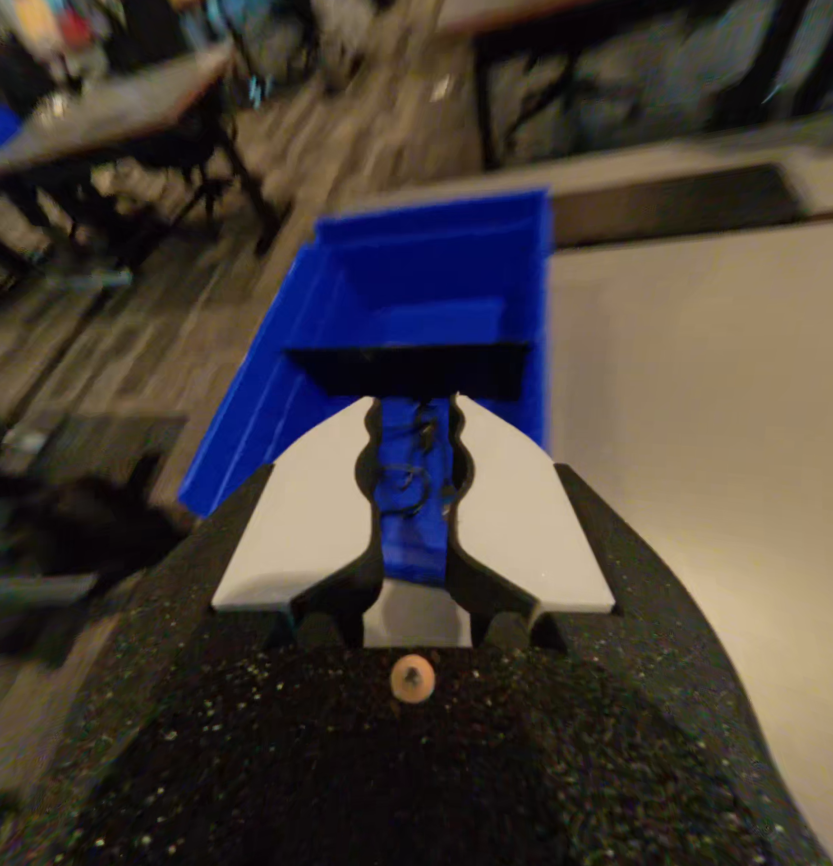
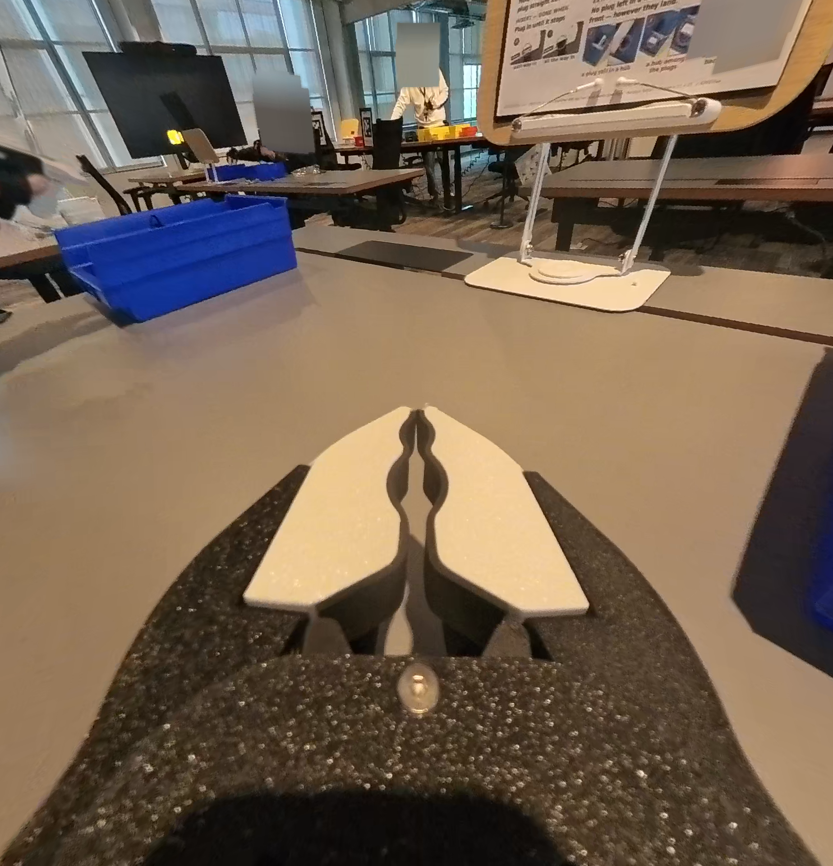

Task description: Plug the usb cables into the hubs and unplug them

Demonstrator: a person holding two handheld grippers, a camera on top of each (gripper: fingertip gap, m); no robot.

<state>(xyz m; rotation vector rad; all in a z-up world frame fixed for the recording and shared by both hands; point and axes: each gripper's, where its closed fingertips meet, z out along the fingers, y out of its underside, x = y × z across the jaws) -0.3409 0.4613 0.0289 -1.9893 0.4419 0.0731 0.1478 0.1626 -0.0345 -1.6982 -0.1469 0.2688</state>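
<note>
My left gripper point(image 1: 414, 403) is shut on the near wall of a blue plastic bin point(image 1: 405, 281), just below its dark handle opening. The bin stands tilted at the table's left edge. Thin dark curly lines show on the blue strip between the fingers; I cannot tell what they are. The view is motion-blurred. In the right wrist view the same bin point(image 2: 180, 262) sits tilted at the far left of the grey table point(image 2: 405, 351). My right gripper point(image 2: 419, 412) is shut and empty, low over the table. No hub or USB cable shows clearly.
A white stand point(image 2: 569, 276) carrying an instruction board rises at the back right. A dark mat point(image 2: 405, 255) lies at the far edge. Another blue object on a dark mat point(image 2: 822, 562) is at the right edge. People and other tables are behind. My hands' fingertips stand some 60 cm from each other.
</note>
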